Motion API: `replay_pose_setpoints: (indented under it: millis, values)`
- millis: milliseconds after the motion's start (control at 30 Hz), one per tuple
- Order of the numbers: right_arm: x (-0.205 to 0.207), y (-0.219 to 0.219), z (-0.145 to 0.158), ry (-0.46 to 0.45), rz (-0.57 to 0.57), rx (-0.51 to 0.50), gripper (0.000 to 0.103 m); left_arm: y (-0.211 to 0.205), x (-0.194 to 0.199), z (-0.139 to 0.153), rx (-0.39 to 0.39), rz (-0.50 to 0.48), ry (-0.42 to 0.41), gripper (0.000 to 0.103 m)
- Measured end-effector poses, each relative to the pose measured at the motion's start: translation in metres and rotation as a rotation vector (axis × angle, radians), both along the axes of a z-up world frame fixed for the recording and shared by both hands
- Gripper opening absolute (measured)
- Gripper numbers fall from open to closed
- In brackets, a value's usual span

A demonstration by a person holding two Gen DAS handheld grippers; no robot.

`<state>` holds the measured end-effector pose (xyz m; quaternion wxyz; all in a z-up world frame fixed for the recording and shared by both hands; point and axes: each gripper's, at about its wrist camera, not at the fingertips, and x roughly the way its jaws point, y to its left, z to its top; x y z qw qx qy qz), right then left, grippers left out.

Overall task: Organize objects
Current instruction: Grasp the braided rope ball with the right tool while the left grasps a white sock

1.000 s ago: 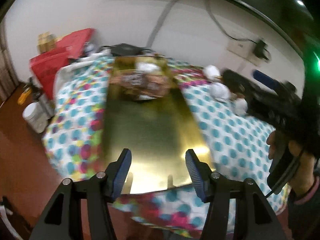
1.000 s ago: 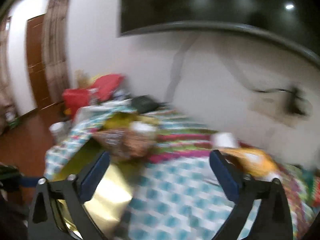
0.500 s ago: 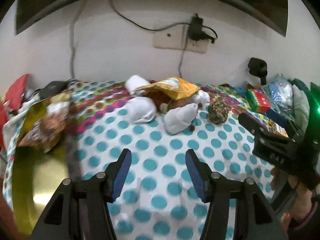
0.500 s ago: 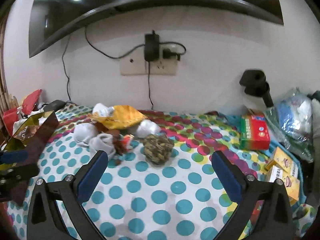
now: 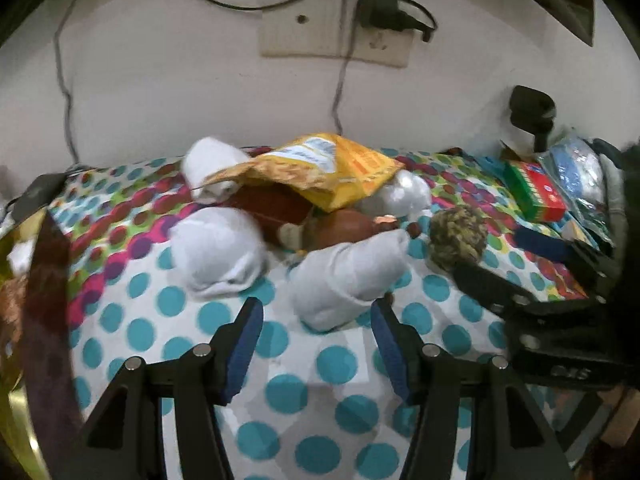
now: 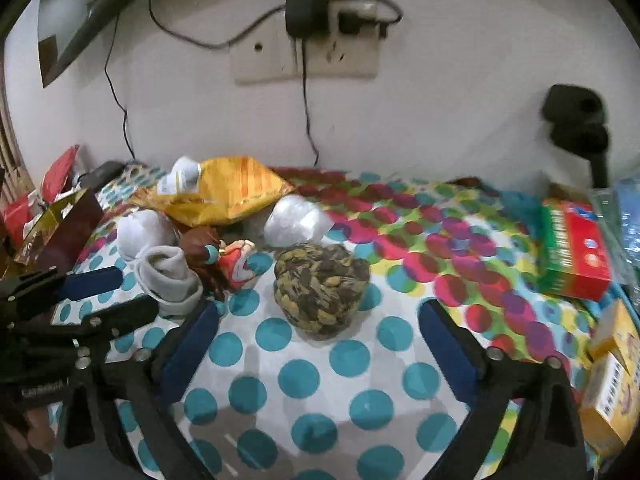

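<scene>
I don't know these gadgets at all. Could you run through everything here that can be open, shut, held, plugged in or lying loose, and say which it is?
Left gripper: jaws open, empty.
Right gripper: jaws open, empty.
Near white sock: rolled up, loose on the cloth.
Camouflage sock ball: rolled up, loose, untouched.
Yellow packet: torn open, lying over the pile.
Red box: shut, lying flat.
Black adapter: plugged into the wall socket.

Behind your work you see a white wall (image 6: 460,92) carrying a socket plate (image 6: 306,62), a black adapter (image 6: 306,2) plugged in, and its cable (image 6: 306,120) hanging down to the polka-dot cloth (image 6: 320,380).
</scene>
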<state>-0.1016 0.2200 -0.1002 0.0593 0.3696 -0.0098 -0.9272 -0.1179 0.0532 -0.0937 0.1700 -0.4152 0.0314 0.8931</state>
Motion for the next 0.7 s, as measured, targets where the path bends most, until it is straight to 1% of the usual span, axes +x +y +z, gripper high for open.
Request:
replay_pose_setpoints:
  millis: [100,133,200,267,333,367,433,500,567,600,633,700]
  values:
    - [-0.015,-0.004,-0.006,-0.038,0.003,0.027,0.094,0.005,-0.005,-0.006,-0.006,-0.022,-0.009,0.058]
    - [-0.019,-0.006,-0.008,-0.049,0.007,0.039,0.092,0.006,-0.008,-0.008,-0.003,-0.029,-0.015,0.058]
    - [-0.028,-0.009,-0.012,-0.070,0.027,0.049,0.084,0.008,-0.011,-0.012,0.001,-0.038,-0.016,0.058]
    - [-0.035,-0.012,-0.016,-0.099,0.051,0.049,0.066,0.011,-0.014,-0.013,0.011,-0.040,-0.011,0.058]
    - [-0.042,-0.015,-0.022,-0.147,0.057,0.067,0.061,0.016,-0.017,-0.018,-0.015,-0.031,-0.009,0.057]
    - [-0.042,-0.017,-0.022,-0.139,0.056,0.087,0.059,0.016,-0.019,-0.018,-0.008,-0.031,-0.017,0.056]
    - [-0.043,-0.017,-0.023,-0.143,0.065,0.076,0.059,0.013,-0.024,-0.021,0.013,-0.027,-0.040,0.055]
    - [-0.043,-0.018,-0.024,-0.147,0.048,0.093,0.068,0.011,-0.025,-0.021,0.023,-0.024,-0.043,0.055]
    - [-0.046,-0.013,-0.028,-0.170,-0.016,0.105,0.103,0.011,-0.026,-0.021,0.026,-0.024,-0.042,0.056]
    - [-0.049,-0.003,-0.032,-0.199,-0.065,0.075,0.103,0.012,-0.026,-0.022,0.022,-0.024,-0.044,0.057]
    - [-0.046,0.000,-0.029,-0.188,-0.063,0.046,0.103,0.014,-0.026,-0.022,0.006,-0.024,-0.040,0.057]
    - [-0.044,0.000,-0.028,-0.195,-0.080,0.063,0.103,0.018,-0.026,-0.023,-0.025,-0.019,-0.036,0.057]
